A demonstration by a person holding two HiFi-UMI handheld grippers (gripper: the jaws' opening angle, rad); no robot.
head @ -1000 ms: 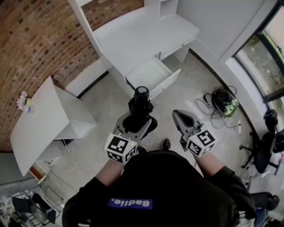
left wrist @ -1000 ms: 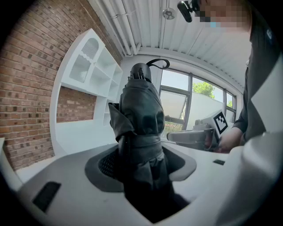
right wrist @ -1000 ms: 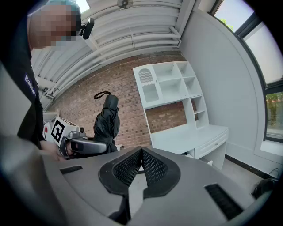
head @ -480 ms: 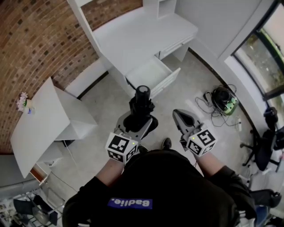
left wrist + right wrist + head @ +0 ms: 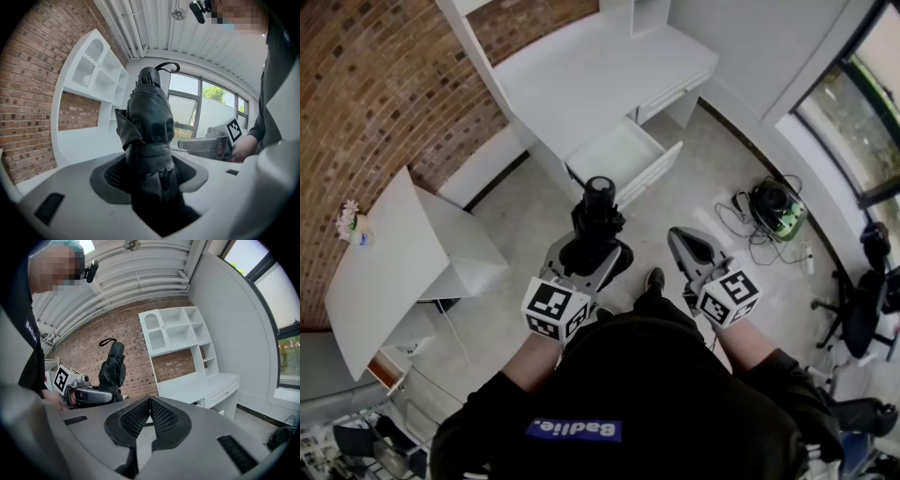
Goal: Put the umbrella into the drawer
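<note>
Short of the open drawer [image 5: 654, 176], left gripper [image 5: 586, 258] clasps the umbrella [image 5: 598, 220] over bare floor [image 5: 530, 220]; right gripper [image 5: 680, 239] clenched.

Black long-sleeved top [image 5: 675, 403], blue patch [image 5: 575, 429] with white lettering. Grey left gripper [image 5: 589, 251] and right gripper [image 5: 678, 236]: 1 black-and-white marker cube [image 5: 553, 311] behind each jaw pair.

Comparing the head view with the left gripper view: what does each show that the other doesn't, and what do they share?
Only the head view shows the open drawer, which looks empty, and the floor between it and the person. Only the left gripper view shows close up how the left tongs are clamped on the folded umbrella, with its wrist strap at the top and the ceiling above. Both show the umbrella held in the left tongs and the right tongs beside it, holding nothing.
</note>
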